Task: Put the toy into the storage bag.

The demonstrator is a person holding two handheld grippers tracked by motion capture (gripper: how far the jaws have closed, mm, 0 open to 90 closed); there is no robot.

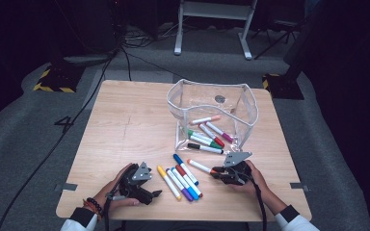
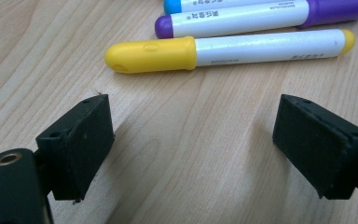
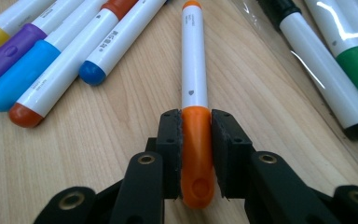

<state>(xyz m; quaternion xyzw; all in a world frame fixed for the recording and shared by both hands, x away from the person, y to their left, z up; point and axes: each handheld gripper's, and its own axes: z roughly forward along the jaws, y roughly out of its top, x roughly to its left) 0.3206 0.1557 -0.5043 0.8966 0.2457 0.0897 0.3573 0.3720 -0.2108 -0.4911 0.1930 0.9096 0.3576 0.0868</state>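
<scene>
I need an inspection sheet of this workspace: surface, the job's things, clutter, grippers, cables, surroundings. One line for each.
Surface: light wooden table, bare at its left half.
Job's things: orange marker lies on the table; yellow marker, purple marker and others lie loose in a row beside it; clear pouch stands open, with several markers inside.
Clutter: nothing seen.
Grippers: right gripper is shut on the orange marker's cap; left gripper is open, near the yellow marker, touching nothing.
Cables: black cable runs over the floor at the left; a cable trails from each gripper.
Surroundings: grey floor, white stand legs behind the table, dark room.
</scene>
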